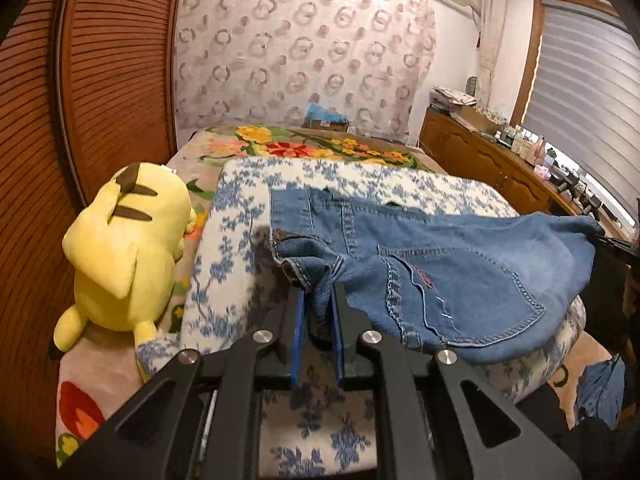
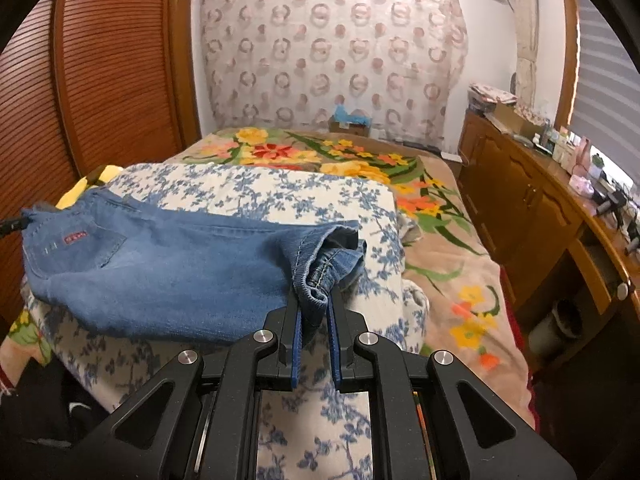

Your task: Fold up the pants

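Blue denim pants hang stretched between my two grippers, just above a blue-and-white floral quilt. My left gripper is shut on a bunched corner of the pants near the waistband. My right gripper is shut on the hemmed leg ends of the pants. In the left wrist view the right gripper's tip shows at the far right edge of the cloth. In the right wrist view the left gripper's tip shows at the far left. A back pocket with a red tag faces up.
A yellow plush toy lies left of the quilt beside the wooden slatted door. A flowered blanket covers the bed. A wooden cabinet with clutter runs along the right. A bin stands on the floor.
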{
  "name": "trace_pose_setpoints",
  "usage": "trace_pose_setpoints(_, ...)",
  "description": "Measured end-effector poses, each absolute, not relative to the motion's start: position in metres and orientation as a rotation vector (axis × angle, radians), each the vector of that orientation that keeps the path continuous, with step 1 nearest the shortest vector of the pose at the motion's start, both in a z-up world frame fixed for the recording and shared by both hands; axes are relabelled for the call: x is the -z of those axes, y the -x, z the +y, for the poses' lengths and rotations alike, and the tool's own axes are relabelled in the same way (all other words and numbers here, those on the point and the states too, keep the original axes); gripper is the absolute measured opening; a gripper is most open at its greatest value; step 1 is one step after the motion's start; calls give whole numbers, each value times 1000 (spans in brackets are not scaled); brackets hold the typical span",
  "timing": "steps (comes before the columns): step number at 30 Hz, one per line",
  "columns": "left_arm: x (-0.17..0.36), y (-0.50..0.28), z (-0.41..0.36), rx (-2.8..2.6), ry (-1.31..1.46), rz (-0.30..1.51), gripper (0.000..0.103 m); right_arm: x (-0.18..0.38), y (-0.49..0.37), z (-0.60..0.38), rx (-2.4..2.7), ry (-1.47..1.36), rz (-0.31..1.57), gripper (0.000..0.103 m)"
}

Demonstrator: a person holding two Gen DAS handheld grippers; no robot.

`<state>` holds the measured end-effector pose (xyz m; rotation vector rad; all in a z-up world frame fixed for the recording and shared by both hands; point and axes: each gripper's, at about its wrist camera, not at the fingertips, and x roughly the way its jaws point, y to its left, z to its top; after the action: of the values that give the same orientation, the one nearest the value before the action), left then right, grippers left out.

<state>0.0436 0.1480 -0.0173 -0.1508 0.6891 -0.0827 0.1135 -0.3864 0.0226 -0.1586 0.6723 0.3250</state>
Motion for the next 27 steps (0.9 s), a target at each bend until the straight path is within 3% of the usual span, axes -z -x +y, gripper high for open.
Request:
trace_pose_setpoints(8,49,-33,143,79,141,735,15,28,-110,-395,-318,96,764,9)
trace_pose_setpoints(18,56,-22,148,32,141,737,31,61,-102,-405,-316,50,805,10)
trace_pose_setpoints(22,50,-15,154,23,153,709,38,67,-98,-407,-312,37,813,11)
trace_pose_setpoints(27,36,-10,154,19,138,677,59,66,-97,-408,-304,21,807,12)
